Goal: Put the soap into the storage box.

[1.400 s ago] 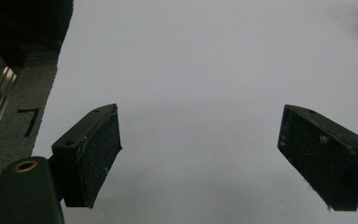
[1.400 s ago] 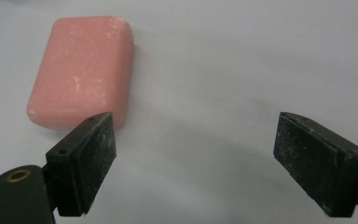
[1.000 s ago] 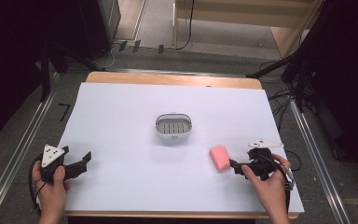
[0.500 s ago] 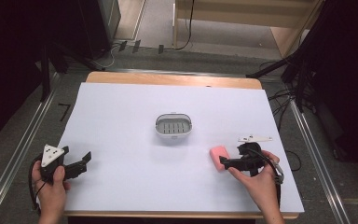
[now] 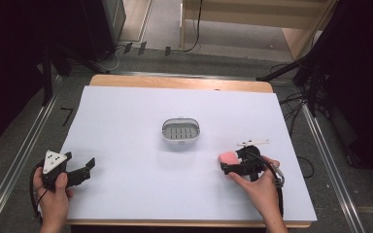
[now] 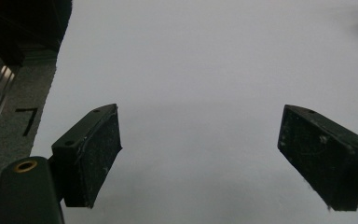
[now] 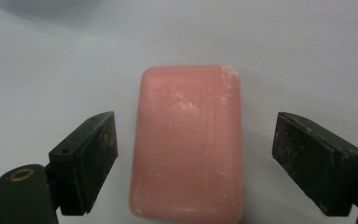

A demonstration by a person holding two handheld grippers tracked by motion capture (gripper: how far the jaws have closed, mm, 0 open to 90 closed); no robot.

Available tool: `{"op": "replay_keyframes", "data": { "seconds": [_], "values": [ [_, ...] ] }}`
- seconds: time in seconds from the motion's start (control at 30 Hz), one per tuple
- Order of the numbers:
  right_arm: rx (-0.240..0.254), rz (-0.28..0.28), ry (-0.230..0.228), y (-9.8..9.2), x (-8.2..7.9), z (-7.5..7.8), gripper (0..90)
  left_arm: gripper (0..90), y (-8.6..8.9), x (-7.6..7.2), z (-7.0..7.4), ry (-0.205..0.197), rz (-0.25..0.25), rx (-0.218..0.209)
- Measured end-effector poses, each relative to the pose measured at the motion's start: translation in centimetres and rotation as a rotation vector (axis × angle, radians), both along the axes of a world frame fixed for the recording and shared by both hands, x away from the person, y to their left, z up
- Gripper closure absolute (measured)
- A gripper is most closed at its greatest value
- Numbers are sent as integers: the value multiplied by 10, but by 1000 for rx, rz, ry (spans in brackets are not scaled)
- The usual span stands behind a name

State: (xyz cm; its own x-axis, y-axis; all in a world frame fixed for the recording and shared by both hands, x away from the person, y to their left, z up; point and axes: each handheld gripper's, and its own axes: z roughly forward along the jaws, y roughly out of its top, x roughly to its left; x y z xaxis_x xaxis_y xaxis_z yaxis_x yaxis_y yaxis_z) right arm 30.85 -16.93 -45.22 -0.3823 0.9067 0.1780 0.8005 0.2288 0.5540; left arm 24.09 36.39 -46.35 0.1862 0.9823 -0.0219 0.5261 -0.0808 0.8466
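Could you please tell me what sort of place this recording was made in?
Probably a lab or workshop recording station, not a home. A table covered with a plain white sheet stands between metal rails, loose cables run across the grey floor, and dark equipment stands flank it.

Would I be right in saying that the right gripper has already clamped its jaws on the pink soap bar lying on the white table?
Not quite. The right gripper has not clamped the pink soap bar: the right gripper view shows the bar between its jaws with a gap on each side, though the jaws have just been closing. The bar does lie on the white table.
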Motion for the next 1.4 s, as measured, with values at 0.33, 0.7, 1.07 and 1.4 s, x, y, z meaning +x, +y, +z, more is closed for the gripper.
{"op": "replay_keyframes", "data": {
  "seconds": [0.33,0.7,1.07,1.4],
  "values": [
    [15,-7,34,4,-2,-8,338,139,0,0,0,0,0,-1],
    [-132,17,-30,17,-9,-12,376,139,0,0,0,2,-1,6],
    [-70,109,-55,8,-5,-10,386,139,-1,-1,0,-3,-2,8],
    [12,248,-96,6,9,15,385,139,-1,-1,0,-2,-4,6]
  ]
}}
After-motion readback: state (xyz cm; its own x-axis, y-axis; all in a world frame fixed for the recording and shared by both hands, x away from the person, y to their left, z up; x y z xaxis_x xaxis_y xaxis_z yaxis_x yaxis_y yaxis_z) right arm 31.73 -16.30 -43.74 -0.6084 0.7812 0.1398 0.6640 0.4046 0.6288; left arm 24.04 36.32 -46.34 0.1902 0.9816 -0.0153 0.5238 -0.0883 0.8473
